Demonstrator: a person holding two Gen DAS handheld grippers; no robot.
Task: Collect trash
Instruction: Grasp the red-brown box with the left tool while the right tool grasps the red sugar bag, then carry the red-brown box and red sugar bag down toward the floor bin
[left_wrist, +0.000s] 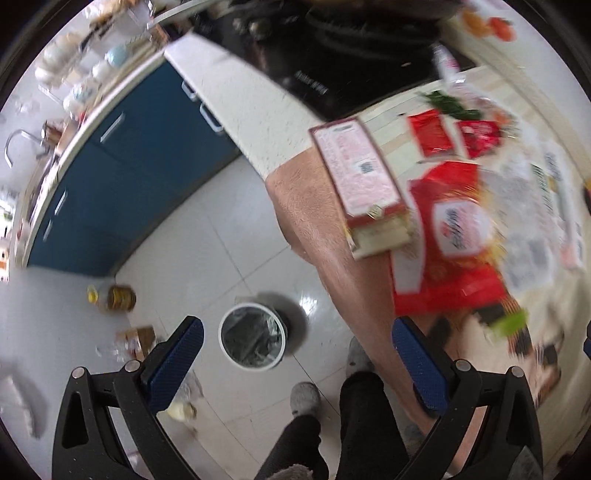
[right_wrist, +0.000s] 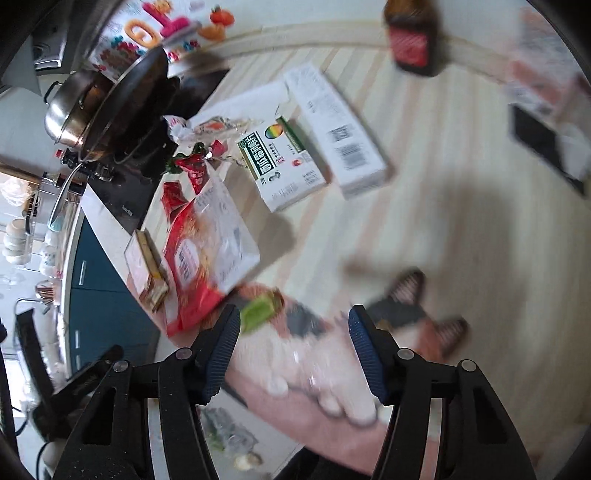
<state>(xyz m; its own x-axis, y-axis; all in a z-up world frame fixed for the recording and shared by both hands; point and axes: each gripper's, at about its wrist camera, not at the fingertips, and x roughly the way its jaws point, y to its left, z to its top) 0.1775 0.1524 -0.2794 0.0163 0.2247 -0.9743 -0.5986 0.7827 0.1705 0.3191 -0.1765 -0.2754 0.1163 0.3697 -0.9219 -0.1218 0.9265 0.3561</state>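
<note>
My left gripper (left_wrist: 295, 358) is open and empty, hanging over the floor above a white trash bin (left_wrist: 253, 336) lined with a dark bag. My right gripper (right_wrist: 293, 354) is open over the counter's front edge, with a blurred clear packet (right_wrist: 314, 354) with a green patch lying between and below its fingers; I cannot tell if it touches them. Trash lies on the striped counter (right_wrist: 443, 221): a red snack bag (right_wrist: 195, 258), a pink flat box (left_wrist: 358, 173), small red sachets (left_wrist: 432, 133), a green-and-white medicine box (right_wrist: 284, 162) and a white box (right_wrist: 336, 133).
A black stovetop (left_wrist: 306, 81) with a pan and a steel pot (right_wrist: 74, 110) stands beside the trash. A dark bottle (right_wrist: 410, 40) stands at the counter's back. Blue cabinets (left_wrist: 122, 177), an oil bottle (left_wrist: 114, 297) on the tiled floor, and the person's legs and slippers (left_wrist: 306, 398) are below.
</note>
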